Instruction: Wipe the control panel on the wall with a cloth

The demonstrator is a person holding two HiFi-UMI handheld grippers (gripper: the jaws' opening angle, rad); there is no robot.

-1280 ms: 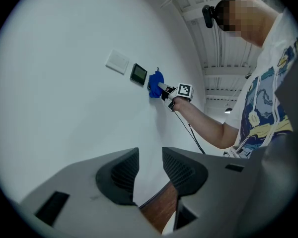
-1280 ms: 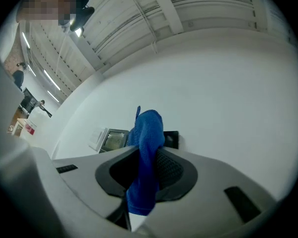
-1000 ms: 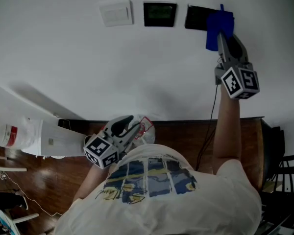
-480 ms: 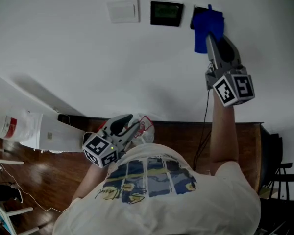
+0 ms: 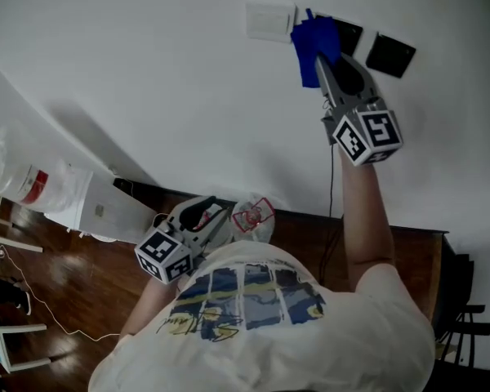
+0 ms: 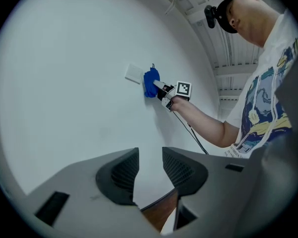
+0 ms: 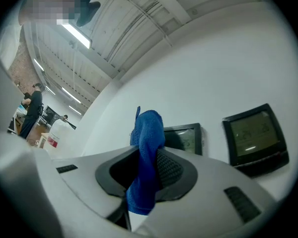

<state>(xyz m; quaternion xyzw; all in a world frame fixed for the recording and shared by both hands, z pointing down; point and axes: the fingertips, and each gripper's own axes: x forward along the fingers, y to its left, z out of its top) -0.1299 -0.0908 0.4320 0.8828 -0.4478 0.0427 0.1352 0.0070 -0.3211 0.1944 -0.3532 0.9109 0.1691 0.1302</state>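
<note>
Head view dim, grayish, underexposed; white wall (image 5: pixel 147 55) lit evenly w/ soft diagonal shadow at left. Both gripper views fisheye: strong barrel distortion, black vignette at corners. Left gripper view brighter, wall looks pale blue-white, near jaws soft. Right gripper view: ceiling strip lights (image 7: pixel 75 34) are the light source, a bit blown out; small glint on control panel (image 7: pixel 253 138) screen; blue cloth (image 7: pixel 146 152) close to lens, weave fairly sharp.

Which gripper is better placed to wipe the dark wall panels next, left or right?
Right. The right gripper is shut on the blue cloth, raised at the dark panels; the left gripper hangs low by the torso, open and empty.
</note>
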